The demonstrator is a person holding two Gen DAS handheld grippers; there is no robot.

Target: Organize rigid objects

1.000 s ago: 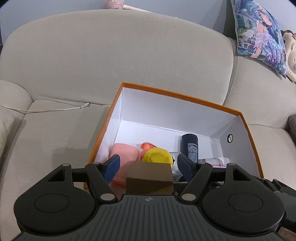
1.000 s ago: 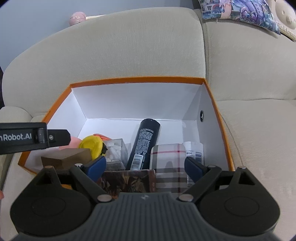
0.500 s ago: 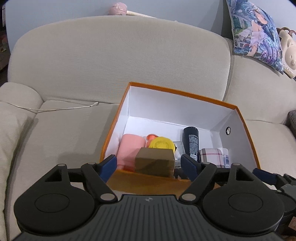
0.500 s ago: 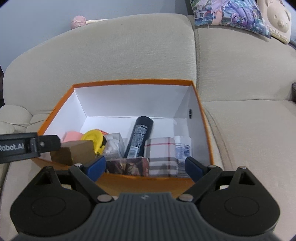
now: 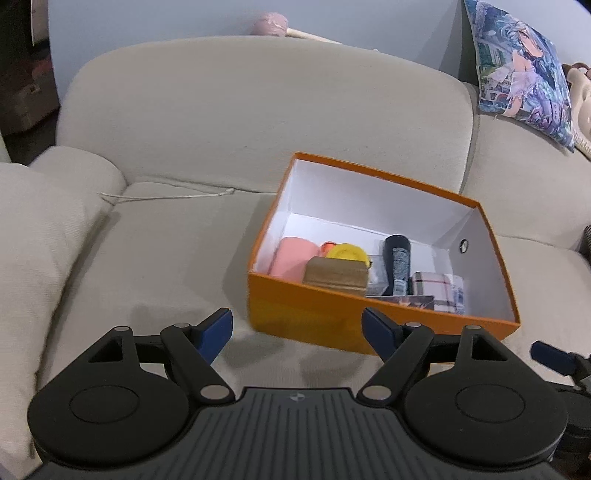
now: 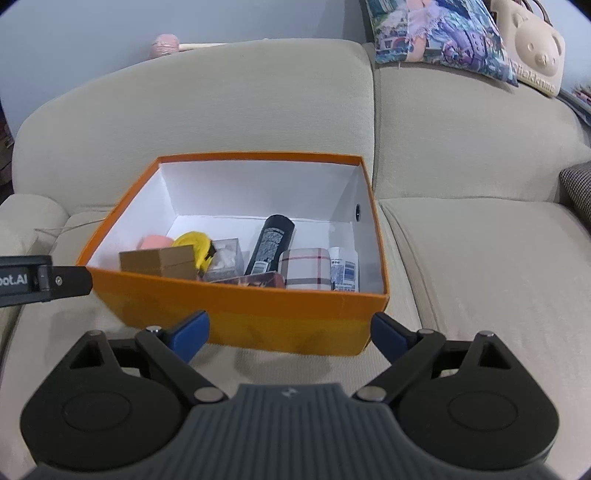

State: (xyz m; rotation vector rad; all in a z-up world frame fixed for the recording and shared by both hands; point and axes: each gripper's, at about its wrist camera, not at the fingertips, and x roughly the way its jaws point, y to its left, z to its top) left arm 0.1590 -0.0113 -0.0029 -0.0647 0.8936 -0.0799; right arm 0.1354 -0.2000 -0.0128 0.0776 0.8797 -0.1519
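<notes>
An orange box (image 5: 310, 310) (image 6: 258, 314) with white inside stands on the beige sofa seat. In it lie a brown cardboard box (image 5: 336, 271) (image 6: 162, 260), a pink item (image 5: 291, 254), a yellow round item (image 5: 347, 253) (image 6: 195, 242), a black spray can (image 5: 397, 254) (image 6: 271, 236), a plaid case (image 5: 432, 286) (image 6: 304, 271), a white tube (image 6: 343, 271) and a dark patterned card (image 6: 255, 280). My left gripper (image 5: 297, 332) is open and empty, in front of the box. My right gripper (image 6: 290, 334) is open and empty, just before the box's front wall.
A white cable (image 5: 166, 195) lies on the seat to the left of the box. A printed cushion (image 5: 524, 62) (image 6: 439, 33) and a bear-shaped bag (image 6: 532, 44) rest on the sofa back at right. The left gripper's body (image 6: 40, 280) shows at the right wrist view's left edge.
Both grippers have drawn back from the box and risen. The brown cardboard box that was between the left fingers now rests inside the orange box.
</notes>
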